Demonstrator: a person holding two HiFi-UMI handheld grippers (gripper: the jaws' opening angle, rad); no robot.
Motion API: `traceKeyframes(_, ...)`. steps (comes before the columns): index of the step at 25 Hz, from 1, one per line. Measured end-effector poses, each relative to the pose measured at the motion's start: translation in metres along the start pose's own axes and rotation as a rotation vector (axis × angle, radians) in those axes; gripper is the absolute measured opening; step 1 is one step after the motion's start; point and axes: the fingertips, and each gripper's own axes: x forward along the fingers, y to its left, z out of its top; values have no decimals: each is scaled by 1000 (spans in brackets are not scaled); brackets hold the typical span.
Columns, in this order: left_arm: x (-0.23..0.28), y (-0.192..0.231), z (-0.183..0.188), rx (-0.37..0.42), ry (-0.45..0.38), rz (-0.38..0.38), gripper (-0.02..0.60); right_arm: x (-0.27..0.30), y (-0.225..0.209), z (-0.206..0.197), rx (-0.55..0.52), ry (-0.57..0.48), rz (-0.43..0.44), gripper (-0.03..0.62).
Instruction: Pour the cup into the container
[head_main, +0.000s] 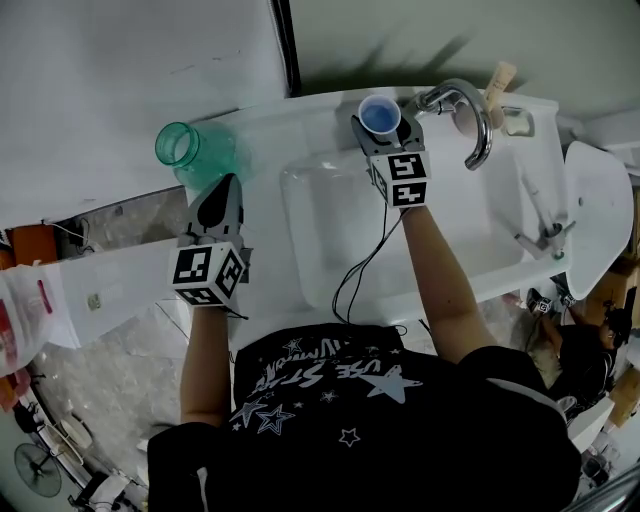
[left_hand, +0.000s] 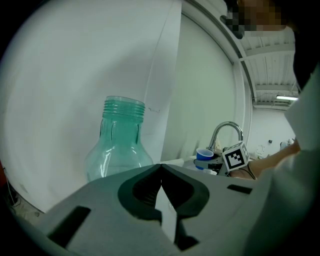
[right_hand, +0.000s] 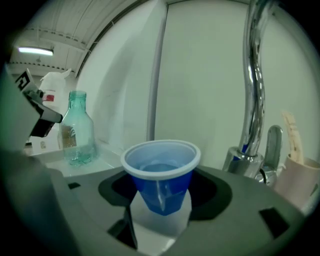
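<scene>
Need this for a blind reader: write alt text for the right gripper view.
The right gripper holds a blue cup with liquid in it upright between its fingers. A chrome tap rises on the right; a green glass bottle stands far left.

Cup (head_main: 380, 113) in right tool (head_main: 383, 128) beside faucet (head_main: 470, 110), behind basin (head_main: 330, 235); container (head_main: 192, 150) well left, beyond left tool (head_main: 230, 183).

This is a plain wash corner in a utility or workshop-like building rather than a fitted kitchen. A white sink (head_main: 480, 255) stands against bare white wall panels (head_main: 130, 70), with a chrome tap (head_main: 472, 120) at its back rim. Below the sink is a speckled stone floor (head_main: 110, 370) strewn with clutter. High above the sink, a strip light (right_hand: 35, 50) sits on a ribbed ceiling.
</scene>
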Motion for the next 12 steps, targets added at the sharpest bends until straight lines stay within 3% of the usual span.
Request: traceKeyframes(12, 5, -10, -7, 4, 5, 5, 11, 8, -8, -22, -6, 2, -7, 290)
